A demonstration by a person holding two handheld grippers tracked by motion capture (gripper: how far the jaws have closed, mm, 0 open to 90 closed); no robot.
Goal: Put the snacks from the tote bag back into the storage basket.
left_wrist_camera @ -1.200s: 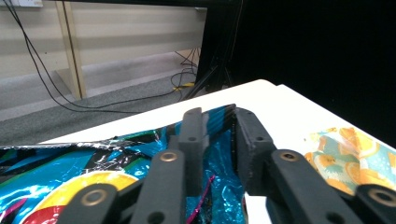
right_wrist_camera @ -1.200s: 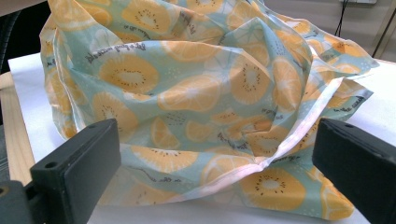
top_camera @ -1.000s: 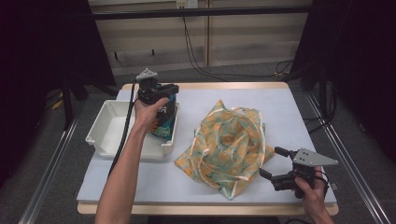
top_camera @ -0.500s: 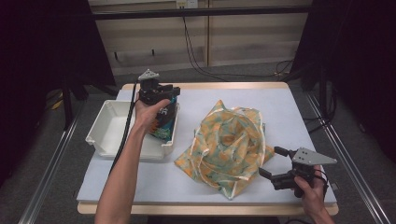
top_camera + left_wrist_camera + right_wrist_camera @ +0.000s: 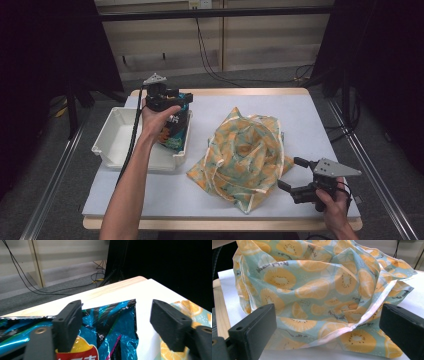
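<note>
Nearest to the person, the right gripper rests at the near edge of the table with its jaws spread wide and nothing between them; just ahead of them lies the bag, a crumpled cloth with an orange-slice print, and its pale hem runs between the two jaws. If they close here, I think they may catch only a loose fold, and the thin cloth could slip out or drag over the table. Farther off, the left gripper is above the chip packet, which leans at the right end of the tray. Its jaws are also apart, one at each side of the packet's top edge, without pinching it. A grip on that shiny film could slide off, or the packet could tip out of the tray.
</note>
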